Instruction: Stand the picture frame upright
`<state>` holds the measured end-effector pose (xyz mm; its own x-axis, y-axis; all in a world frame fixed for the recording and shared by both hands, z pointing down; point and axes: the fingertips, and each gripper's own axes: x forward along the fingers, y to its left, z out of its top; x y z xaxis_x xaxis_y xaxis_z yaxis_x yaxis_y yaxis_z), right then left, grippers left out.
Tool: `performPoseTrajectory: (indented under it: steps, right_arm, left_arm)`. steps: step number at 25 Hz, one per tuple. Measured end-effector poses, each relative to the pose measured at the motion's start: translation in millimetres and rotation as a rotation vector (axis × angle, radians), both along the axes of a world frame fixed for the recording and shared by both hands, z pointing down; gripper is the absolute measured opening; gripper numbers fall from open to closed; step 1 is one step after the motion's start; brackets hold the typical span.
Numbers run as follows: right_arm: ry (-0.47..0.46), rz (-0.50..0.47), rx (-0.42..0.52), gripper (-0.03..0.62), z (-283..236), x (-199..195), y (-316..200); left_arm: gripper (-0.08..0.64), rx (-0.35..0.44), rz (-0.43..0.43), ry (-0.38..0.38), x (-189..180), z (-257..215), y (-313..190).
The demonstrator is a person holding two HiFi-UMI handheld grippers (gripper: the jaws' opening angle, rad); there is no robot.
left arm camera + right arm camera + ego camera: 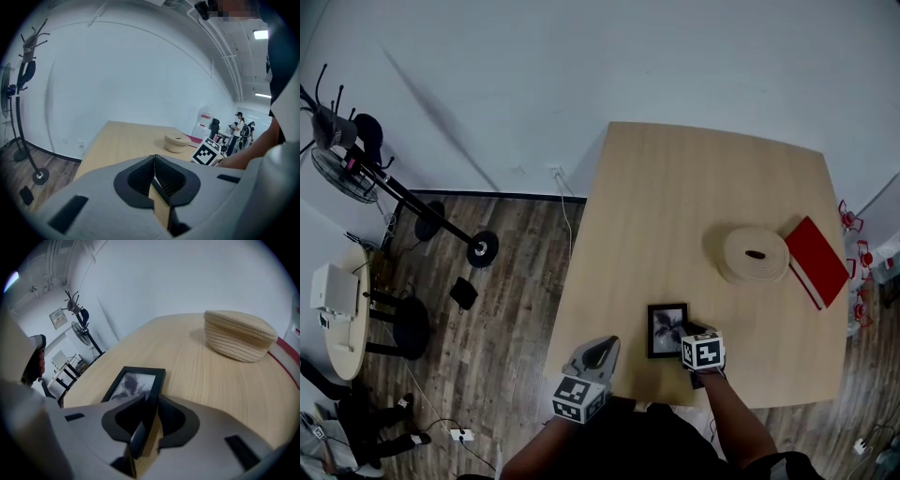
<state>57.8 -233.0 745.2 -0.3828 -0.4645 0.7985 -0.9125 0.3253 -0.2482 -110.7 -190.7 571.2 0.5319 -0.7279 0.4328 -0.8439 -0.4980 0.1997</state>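
Note:
A small black picture frame [667, 328] [133, 383] lies flat, photo up, near the front edge of the light wooden table [675, 187]. My right gripper [690, 332] [151, 401] points steeply down at the frame's right side. Its jaws sit on either side of that black rail and press on it. My left gripper [602, 348] [153, 158] hovers over the table's front left corner, left of the frame and apart from it. Its jaws meet at the tips and hold nothing.
A round woven basket [755, 254] [239, 333] and a red book [816, 261] lie at the table's right. A fan on a stand [342, 173], a small round table [342, 319] and cables are on the wood floor at the left. People [241, 126] stand far off.

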Motion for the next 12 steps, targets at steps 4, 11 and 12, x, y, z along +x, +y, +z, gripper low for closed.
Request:
performPoseTrajectory:
  steps: [4,11,12]
  right_arm:
    - [0.008,0.007,-0.013,0.086,0.6,0.0,0.1]
    - [-0.021,0.02,-0.027,0.083,1.8,0.8,0.1]
    - [-0.025,0.026,-0.03,0.079,1.7,0.5,0.2]
  left_arm:
    - [0.005,-0.002,0.003,0.002,0.6,-0.2,-0.9]
    - [0.005,0.0,-0.001,0.006,-1.7,0.6,-5.5]
    - [0.005,0.001,-0.001,0.005,-2.3,1.3,-5.8]
